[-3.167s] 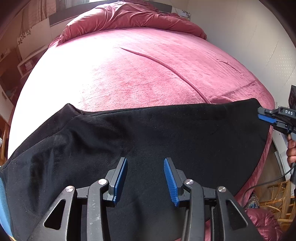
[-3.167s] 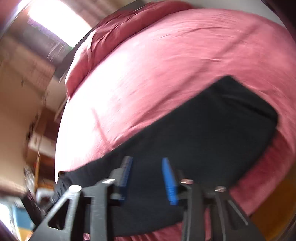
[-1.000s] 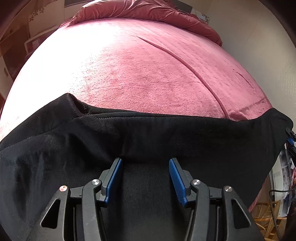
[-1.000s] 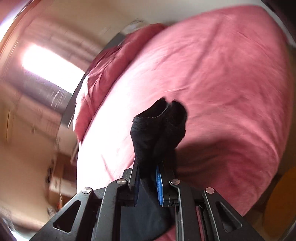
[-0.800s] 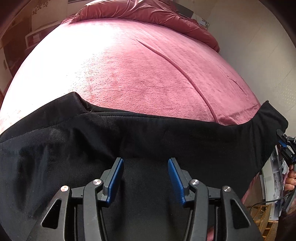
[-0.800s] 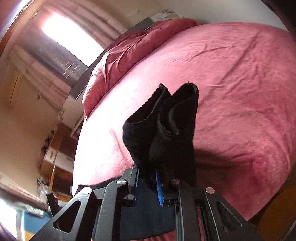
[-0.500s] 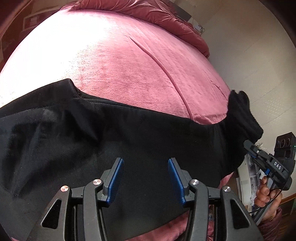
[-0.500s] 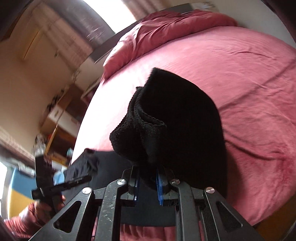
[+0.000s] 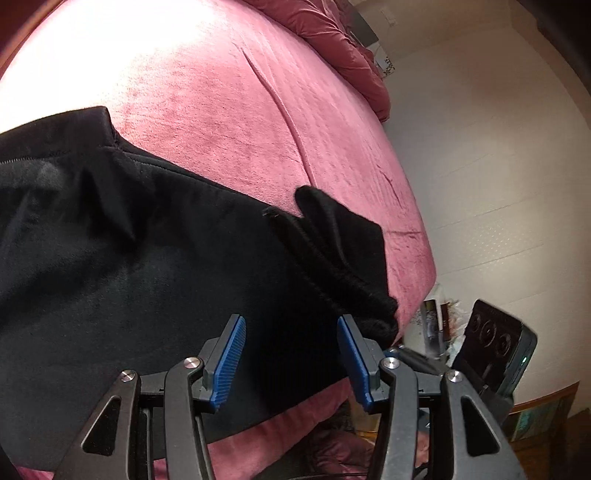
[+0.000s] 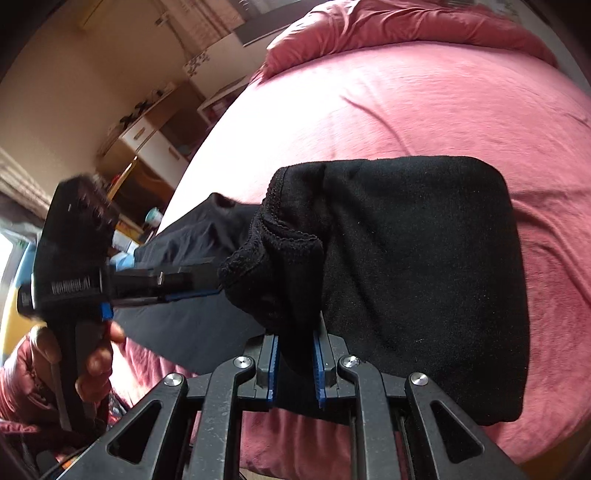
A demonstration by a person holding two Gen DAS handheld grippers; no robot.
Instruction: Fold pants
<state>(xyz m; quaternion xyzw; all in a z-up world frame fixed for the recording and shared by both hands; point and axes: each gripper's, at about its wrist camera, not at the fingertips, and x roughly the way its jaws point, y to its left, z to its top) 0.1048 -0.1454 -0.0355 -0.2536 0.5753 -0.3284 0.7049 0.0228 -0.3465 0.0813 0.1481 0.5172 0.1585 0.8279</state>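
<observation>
Black pants (image 9: 129, 266) lie across the pink bed (image 9: 221, 92). My left gripper (image 9: 291, 356) hovers over them near the bed's front edge. Its jaws are opening, and the blue pads press on nothing. The leg end (image 9: 343, 258) is lifted and doubled back over the pants. My right gripper (image 10: 295, 360) is shut on that bunched cuff (image 10: 273, 266). From the cuff, the folded leg (image 10: 424, 277) drapes to the right. In the right wrist view the left gripper (image 10: 207, 286) points at the cuff from the left, with a hand (image 10: 92, 354) on its handle. The right gripper's black body (image 9: 491, 347) shows beside the left one.
A pink duvet (image 10: 406, 26) is heaped at the head of the bed. A white wall (image 9: 498, 147) runs along the bed's right side. Wooden shelves and a white cabinet (image 10: 147, 140) stand beyond the left side. The bed's front edge (image 9: 280, 428) is just below my grippers.
The right gripper has carried the leg end across the bed towards the left gripper, doubling the leg over. The left gripper has turned to the right and its pads stand wider apart.
</observation>
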